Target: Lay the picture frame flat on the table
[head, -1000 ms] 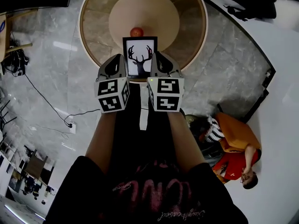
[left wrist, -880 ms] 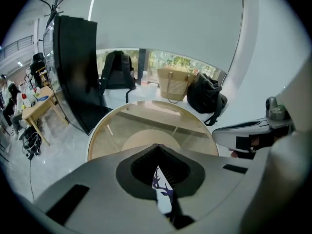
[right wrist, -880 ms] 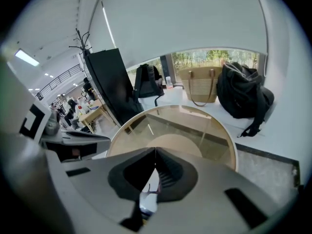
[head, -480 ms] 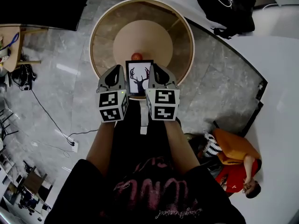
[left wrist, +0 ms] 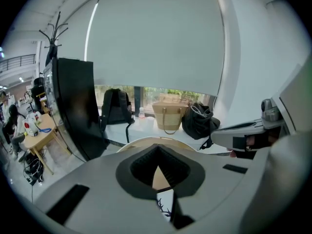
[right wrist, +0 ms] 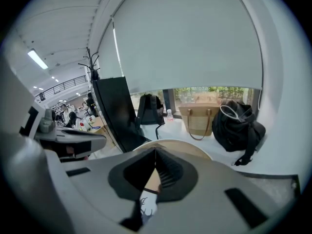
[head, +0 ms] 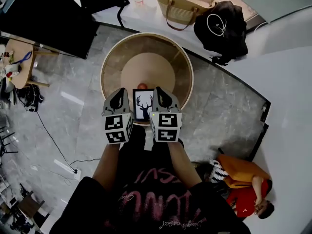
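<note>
The picture frame [head: 143, 105], black-edged with a deer silhouette on white, stands upright near the front edge of the round wooden table [head: 110, 62]. My left gripper [head: 118, 94] is close at its left side and my right gripper [head: 160, 92] close at its right side; whether either touches it I cannot tell. In the left gripper view the jaws [left wrist: 158, 173] look shut, with a strip of the frame [left wrist: 165, 206] showing below them. The right gripper [right wrist: 155, 172] also looks shut, a bit of the deer print [right wrist: 146, 206] under it. Nothing is held.
A small red ball [head: 142, 86] lies on the table just behind the frame. Beyond the table are a straw bag [head: 183, 5], a black backpack [head: 224, 26] and a tall black panel [head: 48, 18]. A person [head: 239, 174] sits on the floor at lower right.
The head view has pulled back and tilted up, so table, frame and grippers look smaller and more of the room shows. Both grippers stay either side of the upright frame.
</note>
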`<state>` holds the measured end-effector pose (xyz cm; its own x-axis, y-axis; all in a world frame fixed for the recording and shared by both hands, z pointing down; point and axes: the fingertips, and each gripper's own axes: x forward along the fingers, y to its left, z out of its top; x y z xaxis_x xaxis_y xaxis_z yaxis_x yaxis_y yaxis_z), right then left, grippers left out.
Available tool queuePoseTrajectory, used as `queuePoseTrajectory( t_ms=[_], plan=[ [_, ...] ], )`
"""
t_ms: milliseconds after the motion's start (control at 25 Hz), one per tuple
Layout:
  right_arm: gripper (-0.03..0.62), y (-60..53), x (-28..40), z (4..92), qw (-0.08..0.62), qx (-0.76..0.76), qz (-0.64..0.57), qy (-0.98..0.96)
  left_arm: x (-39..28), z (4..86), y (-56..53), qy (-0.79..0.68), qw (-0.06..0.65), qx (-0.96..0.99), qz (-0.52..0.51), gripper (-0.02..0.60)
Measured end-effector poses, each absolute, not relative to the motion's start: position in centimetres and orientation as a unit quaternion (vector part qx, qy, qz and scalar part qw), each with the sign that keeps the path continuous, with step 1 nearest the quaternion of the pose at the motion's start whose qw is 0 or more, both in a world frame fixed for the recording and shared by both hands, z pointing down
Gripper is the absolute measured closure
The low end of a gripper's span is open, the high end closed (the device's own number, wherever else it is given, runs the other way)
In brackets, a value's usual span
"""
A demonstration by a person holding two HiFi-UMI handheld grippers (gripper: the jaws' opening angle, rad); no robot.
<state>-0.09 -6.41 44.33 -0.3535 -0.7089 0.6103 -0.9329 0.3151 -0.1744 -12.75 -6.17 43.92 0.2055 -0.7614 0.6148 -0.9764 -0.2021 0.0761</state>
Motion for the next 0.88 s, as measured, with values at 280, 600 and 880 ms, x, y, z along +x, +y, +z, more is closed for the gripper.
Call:
queuePoseTrajectory(
  t_ms=[280, 600, 880],
  plan=[
    [0.572, -7.4, -0.6, 39.6, 0.205, 0.527, 0.219, -0.795, -13.2, 38.7, -7.5, -0.593, 0.199, 0.754, 0.200, 0.571],
    [0.571, -8.0, -0.6, 34.6, 0.183, 0.532, 0.179, -0.807, -13.3, 34.0, -8.2, -0.597, 0.171, 0.765, 0.171, 0.571],
    [0.571, -8.1, -0.7, 30.4, 0.170, 0.539, 0.148, -0.811, -13.8, 29.6, -8.3, -0.599, 0.147, 0.773, 0.147, 0.572]
  ],
)
